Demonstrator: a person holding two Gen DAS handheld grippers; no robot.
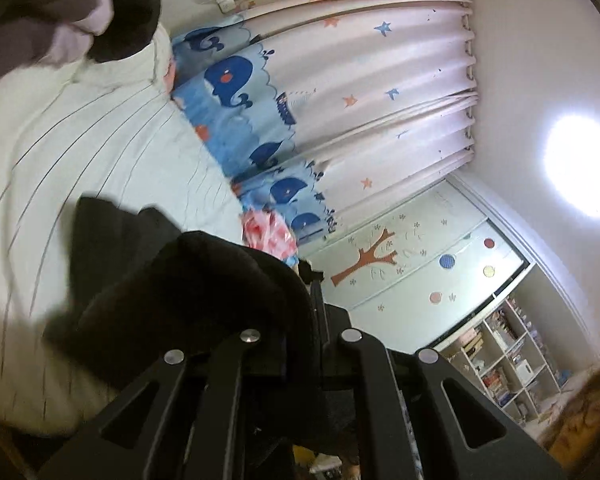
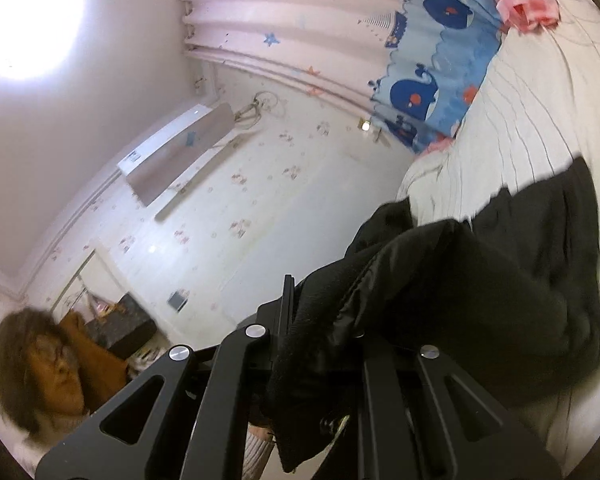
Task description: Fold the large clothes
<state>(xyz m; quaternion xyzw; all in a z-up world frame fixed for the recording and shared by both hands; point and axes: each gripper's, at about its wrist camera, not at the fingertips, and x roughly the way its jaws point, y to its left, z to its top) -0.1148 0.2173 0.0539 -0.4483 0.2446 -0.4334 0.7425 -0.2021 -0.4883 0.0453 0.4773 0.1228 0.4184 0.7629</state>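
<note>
Step in hand, by my judgement, is lifting the black garment point(image 1: 188, 280) off the striped bed sheet point(image 1: 100, 140); done well, both held edges should rise level and taut so the cloth hangs flat. The left gripper point(image 1: 316, 300) is clamped shut on a bunched fold. The right gripper point(image 2: 292, 300) is likewise closed on the garment's edge, the rest trailing onto the bed.

I'm in a bedroom w/ a whale-and-star curtain point(image 1: 340, 92) behind the striped bed point(image 1: 100, 152), round ceiling light point(image 1: 582, 166) on. Wardrobe w/ tree decal point(image 1: 400, 264) and cube shelves point(image 1: 508, 364) on one side; AC unit point(image 2: 176, 152) on the papered wall opposite.
</note>
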